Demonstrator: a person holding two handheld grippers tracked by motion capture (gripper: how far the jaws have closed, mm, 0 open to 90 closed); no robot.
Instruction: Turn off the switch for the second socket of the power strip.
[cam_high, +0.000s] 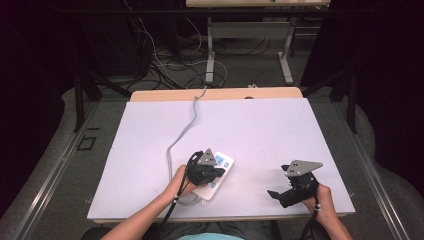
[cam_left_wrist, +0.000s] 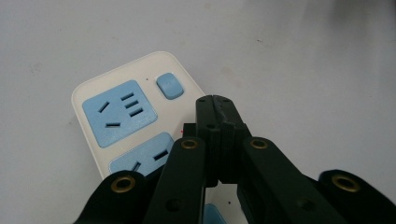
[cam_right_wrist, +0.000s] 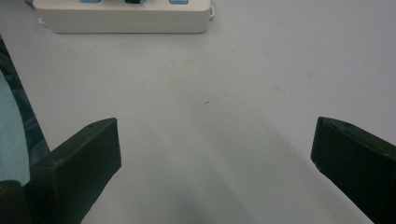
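Note:
A white power strip (cam_high: 226, 163) with blue socket faces lies on the near middle of the white table top. My left gripper (cam_high: 216, 172) hovers right over it. In the left gripper view the jaws are pressed together with nothing between them, and my left gripper (cam_left_wrist: 215, 103) ends just right of the strip's blue switch button (cam_left_wrist: 169, 86), above the power strip (cam_left_wrist: 93, 93). My right gripper (cam_high: 280, 181) rests low near the front right, jaws spread wide. From my right gripper (cam_right_wrist: 215, 140) the power strip (cam_right_wrist: 123, 21) lies ahead across bare table, seen side-on.
The strip's grey cable (cam_high: 182, 131) winds to the table's far edge. The white sheet (cam_high: 265, 125) covers most of the table, with a wooden strip (cam_high: 165, 95) at the back. Dark floor, cables and another table's legs lie beyond.

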